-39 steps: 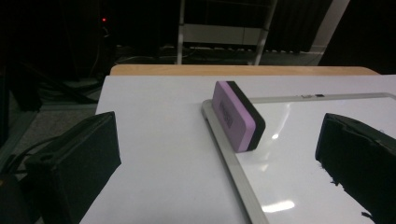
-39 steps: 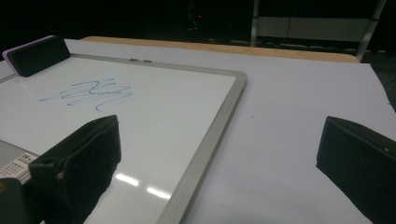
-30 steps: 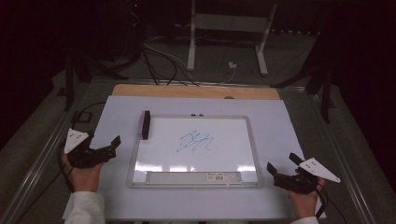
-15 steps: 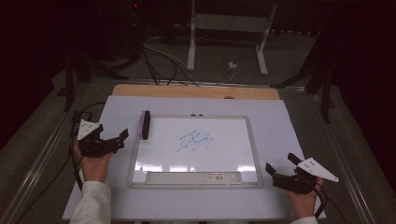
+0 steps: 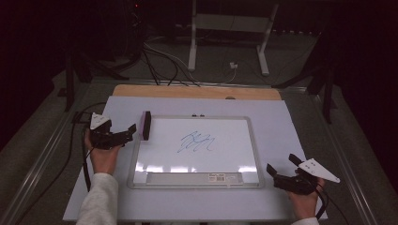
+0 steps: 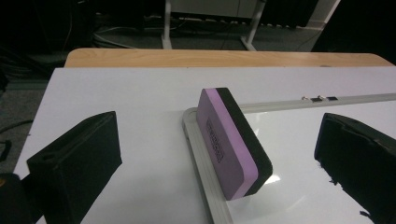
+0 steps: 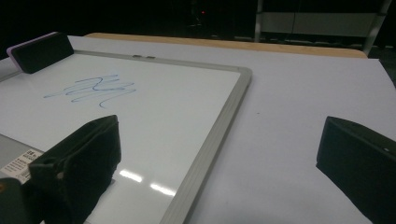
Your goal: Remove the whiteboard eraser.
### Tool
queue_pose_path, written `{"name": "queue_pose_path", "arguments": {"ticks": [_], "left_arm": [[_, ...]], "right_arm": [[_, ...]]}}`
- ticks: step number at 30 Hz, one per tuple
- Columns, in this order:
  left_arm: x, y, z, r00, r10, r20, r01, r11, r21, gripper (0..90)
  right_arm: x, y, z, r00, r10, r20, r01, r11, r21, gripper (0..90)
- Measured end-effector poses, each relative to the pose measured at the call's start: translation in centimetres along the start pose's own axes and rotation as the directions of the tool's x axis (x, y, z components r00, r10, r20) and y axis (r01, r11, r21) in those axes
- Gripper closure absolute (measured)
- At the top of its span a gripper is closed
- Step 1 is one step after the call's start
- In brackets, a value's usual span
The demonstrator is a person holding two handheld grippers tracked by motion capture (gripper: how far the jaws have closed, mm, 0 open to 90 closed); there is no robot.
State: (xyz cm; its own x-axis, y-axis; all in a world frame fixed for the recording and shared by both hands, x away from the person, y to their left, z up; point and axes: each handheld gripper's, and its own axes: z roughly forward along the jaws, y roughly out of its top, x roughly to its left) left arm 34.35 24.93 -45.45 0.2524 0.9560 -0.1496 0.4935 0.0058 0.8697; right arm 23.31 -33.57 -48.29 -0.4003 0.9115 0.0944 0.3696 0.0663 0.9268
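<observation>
A whiteboard (image 5: 197, 150) with a blue scribble (image 5: 197, 142) lies on the white tabletop (image 5: 281, 117), a purple-and-black eraser (image 6: 231, 142) seemingly leaning on its far-left frame between the left gripper's (image 5: 126, 132) spread jaws, while the right gripper (image 5: 280, 169) gapes near-right.

The whiteboard (image 5: 197, 145) is showing a glossy, smooth face that is catching bright glints of light, and a dull grey metal-looking frame (image 7: 212, 140) is running round it. The eraser (image 6: 232, 142) is looking like soft foam, 1 purple layer against 1 matt black layer. The tabletop (image 5: 281, 117) is lying matt and white over a bare wooden edge (image 5: 197, 92). Each tool's jaws are looking matt black and slightly rough.
</observation>
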Motion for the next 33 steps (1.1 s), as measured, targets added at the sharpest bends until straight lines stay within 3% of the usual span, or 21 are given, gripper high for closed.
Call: {"name": "queue_pose_path", "arguments": {"ticks": [16,33], "left_arm": [[-0.2,0.0,2.2,0.9999,-0.012,-0.008,0.012,0.999,0.042,1.3],[-0.4,-0.3,3.5,0.9994,-0.033,0.001,0.033,0.9968,0.072,1.5]], "right_arm": [[0.1,-0.1,0.1,1.0,-0.001,-0.008,0.001,1.0,0.007,0.1],[0.3,-0.1,0.3,0.9997,-0.01,-0.022,0.01,1.0,0.013,0.1]]}}
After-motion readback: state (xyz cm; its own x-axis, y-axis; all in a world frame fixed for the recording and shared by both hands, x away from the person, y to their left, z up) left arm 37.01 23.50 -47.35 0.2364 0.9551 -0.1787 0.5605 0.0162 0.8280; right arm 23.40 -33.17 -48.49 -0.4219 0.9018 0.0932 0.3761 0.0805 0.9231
